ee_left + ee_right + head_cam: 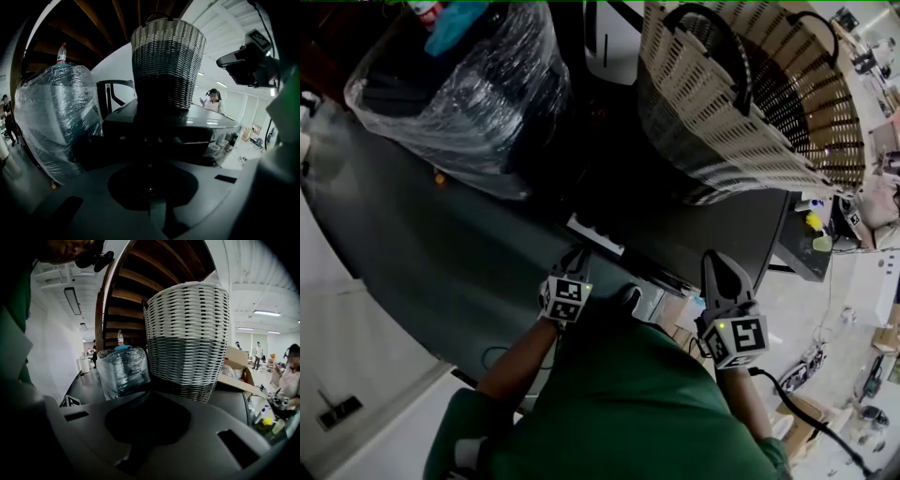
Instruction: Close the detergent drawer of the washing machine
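The dark washing machine [712,234] carries a woven laundry basket [750,94] on its top. Its detergent drawer [595,234] shows as a pale strip standing out a little from the front edge. My left gripper [575,258] has its jaws together, tips right at that strip; I cannot tell if they touch. In the left gripper view the left gripper [150,140] is a dark silhouette against the machine's front [187,145]. My right gripper [722,272] hangs shut and empty at the machine's near right edge, and the right gripper [150,390] points at the basket [187,338].
A large bundle wrapped in clear film [459,84] stands on the grey floor [422,253] left of the machine, with a bottle [61,51] behind it. A cardboard box [236,366] sits right of the basket. People stand far off in the room.
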A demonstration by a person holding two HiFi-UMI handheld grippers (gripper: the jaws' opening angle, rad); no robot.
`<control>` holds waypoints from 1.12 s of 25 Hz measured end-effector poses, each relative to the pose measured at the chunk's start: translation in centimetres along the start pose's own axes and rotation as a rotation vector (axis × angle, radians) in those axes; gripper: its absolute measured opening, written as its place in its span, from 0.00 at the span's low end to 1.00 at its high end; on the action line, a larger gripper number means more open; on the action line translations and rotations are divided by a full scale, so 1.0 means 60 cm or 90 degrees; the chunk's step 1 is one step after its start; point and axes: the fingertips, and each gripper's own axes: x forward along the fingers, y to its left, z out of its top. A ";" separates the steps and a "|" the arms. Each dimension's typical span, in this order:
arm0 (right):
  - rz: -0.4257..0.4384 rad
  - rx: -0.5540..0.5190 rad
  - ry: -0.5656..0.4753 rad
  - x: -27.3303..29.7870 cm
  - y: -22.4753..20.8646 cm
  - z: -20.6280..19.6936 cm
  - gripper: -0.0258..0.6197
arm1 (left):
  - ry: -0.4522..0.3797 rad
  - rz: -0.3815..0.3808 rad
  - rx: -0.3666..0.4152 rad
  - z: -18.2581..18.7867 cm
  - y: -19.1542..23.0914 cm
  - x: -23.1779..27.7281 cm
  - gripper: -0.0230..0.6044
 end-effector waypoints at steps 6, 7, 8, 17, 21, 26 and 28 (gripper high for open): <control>-0.004 0.005 0.008 0.017 -0.018 0.003 0.07 | 0.005 -0.009 -0.003 0.026 0.003 0.024 0.10; -0.005 0.005 0.009 0.020 -0.022 0.003 0.07 | 0.006 -0.010 -0.003 0.030 0.003 0.028 0.10; -0.006 0.007 0.010 0.024 -0.025 0.004 0.07 | 0.007 -0.011 -0.003 0.032 0.003 0.032 0.10; -0.007 0.020 0.016 0.056 -0.042 0.012 0.07 | 0.017 -0.025 -0.002 0.049 0.004 0.054 0.10; -0.007 0.020 0.018 0.070 -0.049 0.016 0.07 | 0.015 -0.027 0.003 0.050 0.005 0.056 0.10; -0.003 0.019 0.026 0.086 -0.053 0.017 0.07 | 0.017 -0.028 0.005 0.053 0.006 0.058 0.10; 0.002 0.014 0.029 0.091 -0.051 0.022 0.07 | 0.016 -0.031 0.005 0.054 0.008 0.058 0.10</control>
